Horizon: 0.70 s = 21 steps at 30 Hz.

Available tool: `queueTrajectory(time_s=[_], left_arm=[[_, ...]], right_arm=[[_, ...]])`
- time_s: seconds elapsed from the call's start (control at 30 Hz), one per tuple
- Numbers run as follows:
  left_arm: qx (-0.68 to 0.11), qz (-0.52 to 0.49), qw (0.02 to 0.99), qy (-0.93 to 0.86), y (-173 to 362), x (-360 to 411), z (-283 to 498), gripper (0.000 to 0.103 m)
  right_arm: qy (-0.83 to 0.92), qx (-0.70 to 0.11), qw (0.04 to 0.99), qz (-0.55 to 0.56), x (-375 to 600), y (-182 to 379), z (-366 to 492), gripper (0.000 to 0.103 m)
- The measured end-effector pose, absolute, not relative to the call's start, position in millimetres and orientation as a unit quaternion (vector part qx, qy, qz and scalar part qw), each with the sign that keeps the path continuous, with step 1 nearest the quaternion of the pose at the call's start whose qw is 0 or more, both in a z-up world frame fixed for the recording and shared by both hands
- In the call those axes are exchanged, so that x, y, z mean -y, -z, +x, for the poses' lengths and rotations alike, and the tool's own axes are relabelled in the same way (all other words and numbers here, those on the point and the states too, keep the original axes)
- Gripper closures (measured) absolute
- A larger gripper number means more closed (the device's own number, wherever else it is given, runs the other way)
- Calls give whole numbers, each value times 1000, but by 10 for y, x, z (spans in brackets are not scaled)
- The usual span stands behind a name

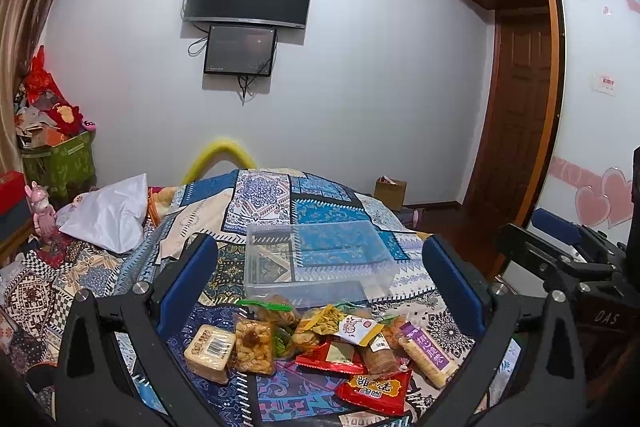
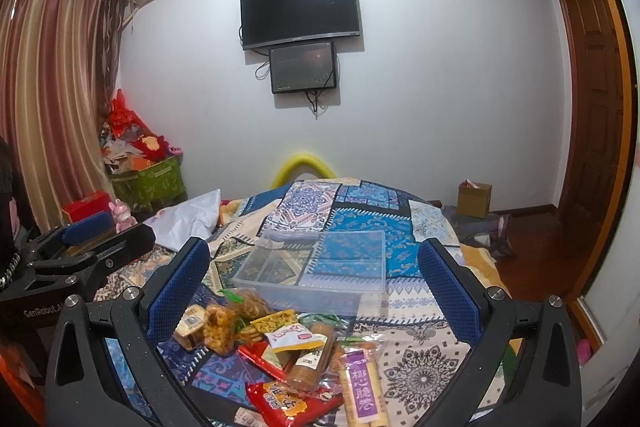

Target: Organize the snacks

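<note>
A pile of several wrapped snacks (image 1: 320, 343) lies on the patterned bedspread, also in the right wrist view (image 2: 288, 347). It includes a red packet (image 1: 374, 389), a purple-labelled roll (image 2: 362, 385) and a peanut brittle pack (image 1: 254, 347). A clear plastic box (image 1: 320, 259) sits empty just beyond the pile, also in the right wrist view (image 2: 316, 267). My left gripper (image 1: 320, 283) is open and empty above the pile. My right gripper (image 2: 316, 291) is open and empty, held to the right of the left one.
The bedspread (image 1: 280, 195) covers a bed. A white pillow (image 1: 108, 215) lies at the left. A green bin of clutter (image 2: 148, 179) and curtains stand at the left wall. A cardboard box (image 2: 474, 201) sits on the floor by the door at the right.
</note>
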<state>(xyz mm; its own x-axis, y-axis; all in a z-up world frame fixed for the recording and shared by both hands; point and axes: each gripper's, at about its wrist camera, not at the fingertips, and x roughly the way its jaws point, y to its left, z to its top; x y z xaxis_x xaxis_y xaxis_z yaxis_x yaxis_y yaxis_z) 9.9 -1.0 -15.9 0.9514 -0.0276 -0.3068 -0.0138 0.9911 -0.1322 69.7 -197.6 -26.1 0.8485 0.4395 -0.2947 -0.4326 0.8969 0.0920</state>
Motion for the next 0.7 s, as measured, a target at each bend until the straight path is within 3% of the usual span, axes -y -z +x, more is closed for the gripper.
queueTrajectory(time_s=[0.7], left_arm=[[-165,-71,984,4,170,24,141,0]], right_arm=[[-225,-161,961,19,2006,272,717,0]])
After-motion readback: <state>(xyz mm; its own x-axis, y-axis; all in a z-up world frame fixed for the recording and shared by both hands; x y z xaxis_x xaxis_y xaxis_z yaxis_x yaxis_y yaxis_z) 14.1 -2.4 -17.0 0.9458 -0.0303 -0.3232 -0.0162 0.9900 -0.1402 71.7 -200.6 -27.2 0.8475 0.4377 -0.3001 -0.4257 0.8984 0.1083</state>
